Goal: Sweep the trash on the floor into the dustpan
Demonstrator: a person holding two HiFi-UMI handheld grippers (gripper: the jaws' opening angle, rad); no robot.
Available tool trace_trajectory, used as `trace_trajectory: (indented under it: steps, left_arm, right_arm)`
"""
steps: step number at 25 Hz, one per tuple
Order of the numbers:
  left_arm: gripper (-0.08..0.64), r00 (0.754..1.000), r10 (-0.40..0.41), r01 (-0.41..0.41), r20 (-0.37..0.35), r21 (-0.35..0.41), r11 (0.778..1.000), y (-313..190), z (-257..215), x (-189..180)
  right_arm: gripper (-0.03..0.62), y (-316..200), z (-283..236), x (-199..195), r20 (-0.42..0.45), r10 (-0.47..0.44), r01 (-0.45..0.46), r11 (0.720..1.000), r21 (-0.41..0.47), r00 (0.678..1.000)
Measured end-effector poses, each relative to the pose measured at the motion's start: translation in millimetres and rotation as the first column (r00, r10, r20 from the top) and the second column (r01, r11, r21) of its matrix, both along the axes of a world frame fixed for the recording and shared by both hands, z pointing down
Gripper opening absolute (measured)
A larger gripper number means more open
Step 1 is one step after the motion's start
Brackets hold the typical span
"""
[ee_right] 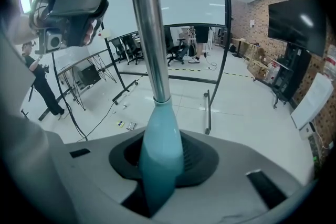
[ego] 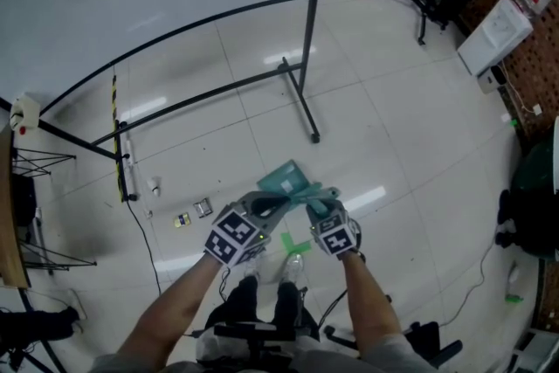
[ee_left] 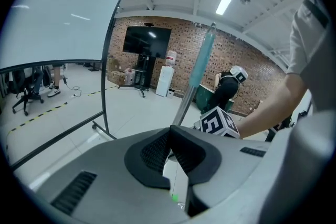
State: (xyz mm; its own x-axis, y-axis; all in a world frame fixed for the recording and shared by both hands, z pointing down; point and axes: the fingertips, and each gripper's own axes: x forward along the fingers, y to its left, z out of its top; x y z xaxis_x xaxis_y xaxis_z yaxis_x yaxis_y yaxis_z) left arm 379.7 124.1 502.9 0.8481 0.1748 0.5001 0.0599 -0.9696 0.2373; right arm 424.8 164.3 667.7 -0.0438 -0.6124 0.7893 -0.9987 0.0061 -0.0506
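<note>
A teal sweeping tool (ego: 291, 179) hangs in front of me above the white floor. Its handle is a metal pole (ee_right: 149, 23) that runs into a teal sleeve (ee_right: 157, 134). My right gripper (ee_right: 157, 160) is shut on that sleeve. In the head view the right gripper (ego: 320, 205) sits just right of the left gripper (ego: 272, 203). In its own view the left gripper (ee_left: 169, 139) is shut with nothing visible between its jaws. The pole (ee_left: 184, 102) rises just beyond its tips. Small pieces of trash (ego: 203, 207) lie on the floor to the left of my hands.
A whiteboard on a black stand (ego: 301, 96) is ahead, its foot reaching toward me. A black cable (ego: 144, 231) runs along the floor at the left. Green tape (ego: 295, 242) marks the floor by my feet. Carts and boxes line the brick wall at the right.
</note>
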Motion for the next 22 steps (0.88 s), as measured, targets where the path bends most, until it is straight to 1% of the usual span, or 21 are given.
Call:
trace_trajectory:
  steps: [2,4,5,6,8,11,16,19,22]
  left_arm:
    - [0.008,1.000,-0.001,0.002,-0.023,0.009,1.000,-1,-6,9]
    - [0.008,0.999,0.023,-0.023,-0.037,0.013,1.000,3,-12,19]
    - [0.025,0.998,0.048,-0.048,-0.039,0.012,0.999,8,-14,25]
    - [0.074,0.997,0.074,-0.073,-0.037,0.015,0.997,13,-15,30]
    - [0.121,0.993,0.111,-0.109,-0.036,0.038,0.993,23,-15,40]
    - [0.132,0.990,0.135,-0.132,-0.041,0.066,0.989,31,-14,50]
    - [0.133,0.982,0.185,-0.181,-0.046,0.072,0.981,48,-17,58]
    - [0.133,0.979,0.195,-0.191,-0.065,0.068,0.979,58,-21,64]
    - [0.133,0.977,0.197,-0.192,-0.082,0.074,0.979,66,-26,78]
  right_arm:
    - [0.098,1,1,0,0.005,0.000,0.000,1.000,-0.003,1.000]
    - [0.100,1,1,-1,0.012,0.001,-0.001,1.000,-0.005,1.000]
    - [0.100,1,1,-1,0.014,0.002,-0.002,1.000,-0.007,1.000]
    - [0.100,2,2,-1,0.016,0.004,-0.004,1.000,-0.010,1.000]
    - [0.100,5,6,1,0.013,0.010,-0.010,1.000,-0.019,1.000]
    - [0.100,7,5,4,0.017,0.012,-0.012,1.000,-0.013,1.000]
    - [0.100,10,-2,6,0.024,-0.011,0.011,1.000,0.009,1.000]
    - [0.100,14,1,5,0.026,-0.012,0.012,1.000,0.011,1.000]
    - [0.100,16,-1,5,0.022,-0.017,0.016,1.000,0.018,1.000]
